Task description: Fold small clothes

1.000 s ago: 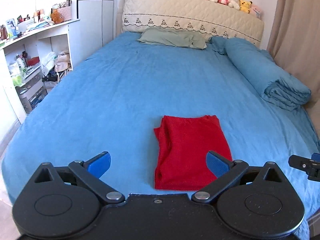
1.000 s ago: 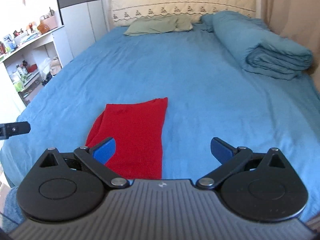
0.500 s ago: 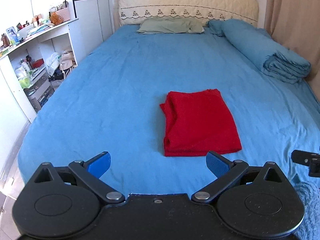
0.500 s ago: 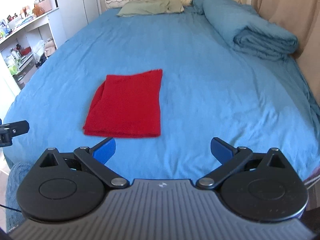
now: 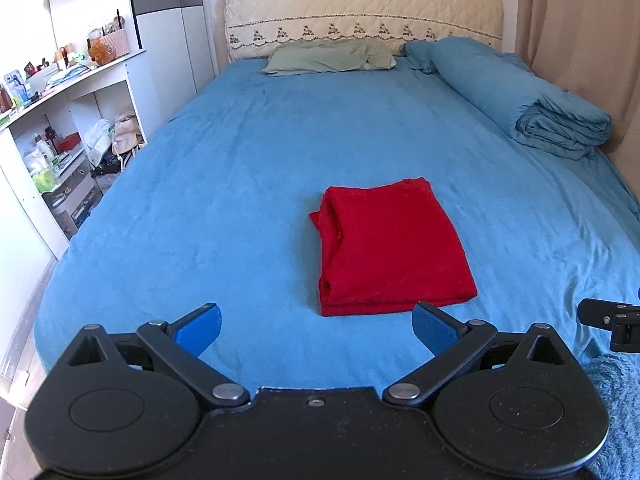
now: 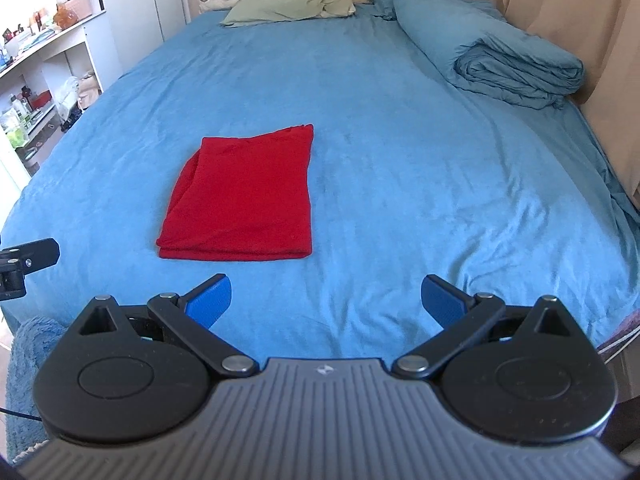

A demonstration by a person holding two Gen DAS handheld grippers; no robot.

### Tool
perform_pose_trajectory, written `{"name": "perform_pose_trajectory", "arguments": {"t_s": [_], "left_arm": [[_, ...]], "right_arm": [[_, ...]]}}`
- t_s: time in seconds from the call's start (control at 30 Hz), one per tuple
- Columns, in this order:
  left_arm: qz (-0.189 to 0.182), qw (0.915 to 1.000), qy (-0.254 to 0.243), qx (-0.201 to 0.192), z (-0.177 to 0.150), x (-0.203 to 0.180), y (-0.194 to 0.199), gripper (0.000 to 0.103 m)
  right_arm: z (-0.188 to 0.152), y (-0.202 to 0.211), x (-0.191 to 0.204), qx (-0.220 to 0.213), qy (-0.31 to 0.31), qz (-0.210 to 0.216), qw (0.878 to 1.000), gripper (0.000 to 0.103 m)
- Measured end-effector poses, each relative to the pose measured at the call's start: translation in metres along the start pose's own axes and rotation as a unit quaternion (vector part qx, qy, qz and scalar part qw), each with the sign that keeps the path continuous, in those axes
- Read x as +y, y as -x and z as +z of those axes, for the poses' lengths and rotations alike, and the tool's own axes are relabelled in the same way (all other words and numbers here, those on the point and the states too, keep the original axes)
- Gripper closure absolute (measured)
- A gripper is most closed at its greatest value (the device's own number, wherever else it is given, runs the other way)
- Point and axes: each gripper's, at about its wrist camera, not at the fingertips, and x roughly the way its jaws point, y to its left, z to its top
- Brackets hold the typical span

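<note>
A red garment (image 5: 390, 246) lies folded into a neat rectangle on the blue bed sheet (image 5: 240, 184); it also shows in the right wrist view (image 6: 246, 196). My left gripper (image 5: 318, 330) is open and empty, held back near the foot of the bed, just short of the garment's near edge. My right gripper (image 6: 326, 300) is open and empty, to the right of the garment and apart from it. Each gripper's tip shows at the edge of the other's view.
A folded blue duvet (image 5: 532, 108) lies along the bed's right side, a green pillow (image 5: 332, 56) by the headboard. White shelves (image 5: 60, 120) full of clutter stand left of the bed. A beige curtain (image 5: 580, 48) hangs at the right. A blue fluffy cloth (image 6: 24, 360) lies below the bed's foot.
Both grippers have pulled back from the garment toward the foot of the bed, so it now looks farther off. The garment stays folded and still.
</note>
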Motion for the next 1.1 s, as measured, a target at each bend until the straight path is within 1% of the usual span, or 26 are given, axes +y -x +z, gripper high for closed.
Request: {"name": "perform_pose_trajectory", "arguments": {"t_s": [1.1], "left_arm": [[0.001, 0.9999, -0.001, -0.010, 0.0017, 0.0035, 0.0047, 0.000]], "right_arm": [[-0.0003, -0.0025, -0.0019, 0.011, -0.005, -0.005, 1.000, 0.000]]}}
